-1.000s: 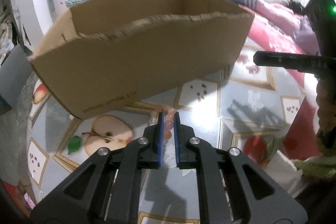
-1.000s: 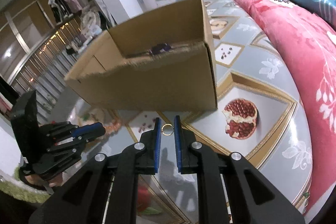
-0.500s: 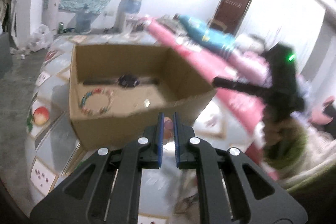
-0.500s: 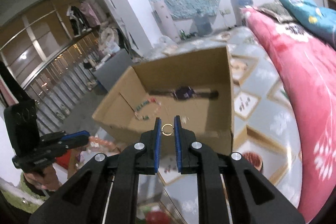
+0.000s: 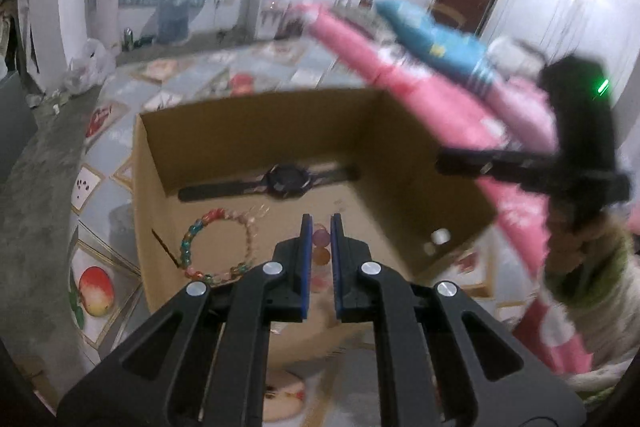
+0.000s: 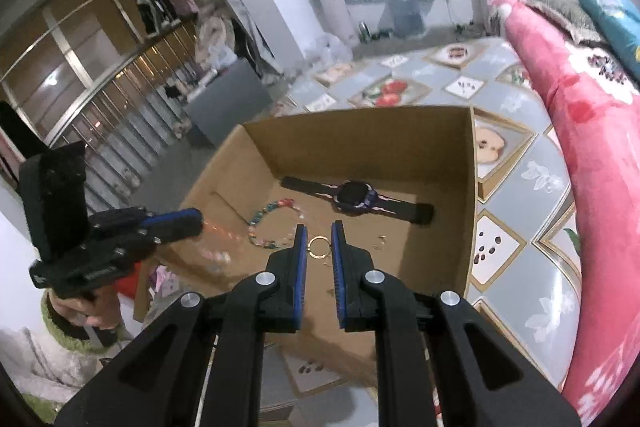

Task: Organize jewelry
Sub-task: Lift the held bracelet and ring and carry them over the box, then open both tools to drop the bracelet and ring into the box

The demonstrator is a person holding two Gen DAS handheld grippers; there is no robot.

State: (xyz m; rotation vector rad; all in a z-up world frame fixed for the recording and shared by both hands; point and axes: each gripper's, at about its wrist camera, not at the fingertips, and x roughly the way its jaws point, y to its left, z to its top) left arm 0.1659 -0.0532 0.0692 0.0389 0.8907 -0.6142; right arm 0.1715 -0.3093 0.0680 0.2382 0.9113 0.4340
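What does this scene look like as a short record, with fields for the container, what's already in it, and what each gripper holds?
container: open brown cardboard box on a fruit-patterned mat
inside box: black wristwatch lying flat; multicoloured bead bracelet beside it
left gripper: shut on a string of pink beads, above the box
right gripper: shut on a thin gold ring, above the box

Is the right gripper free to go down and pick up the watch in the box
Probably not yet. The way down to the watch in the open box looks clear, but the right gripper is shut on a gold ring.
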